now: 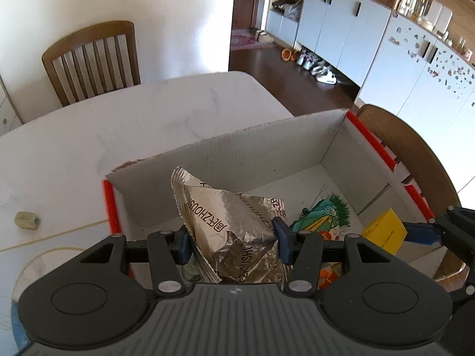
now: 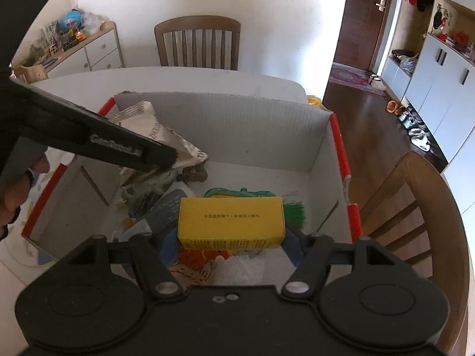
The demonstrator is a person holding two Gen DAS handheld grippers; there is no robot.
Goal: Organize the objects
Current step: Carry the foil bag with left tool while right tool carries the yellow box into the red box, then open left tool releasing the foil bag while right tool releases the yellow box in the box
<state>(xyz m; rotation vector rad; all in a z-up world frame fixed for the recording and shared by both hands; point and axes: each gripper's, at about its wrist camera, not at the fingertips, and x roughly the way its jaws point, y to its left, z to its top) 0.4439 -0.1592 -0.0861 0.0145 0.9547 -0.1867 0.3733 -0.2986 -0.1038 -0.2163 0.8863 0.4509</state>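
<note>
Nearest the left wrist camera, the left tool (image 1: 230,238) is pinching a crinkled silver foil packet (image 1: 225,222) between its blue pads, gripping it across the middle while the packet is hanging over the near left corner of the open cardboard box (image 1: 267,145). The packet is looking light, thin and springy, so it is likely to crumple rather than resist; the fuller middle seems a safer hold than the flat sealed edge, which could slip. The right tool (image 2: 231,237) is clamping a yellow carton (image 2: 231,222) by its two short ends, holding it level above the jumble in the box. That carton is looking stiff and light, and its flat ends are giving the pads good purchase. Below it, a green tasselled item (image 2: 292,212) and printed papers are lying on the box floor. Beyond the box, the white marbled surface (image 1: 133,124) is carrying a small pale cylinder (image 1: 27,220), and a wooden chair (image 1: 92,59) is standing at the far edge.
</note>
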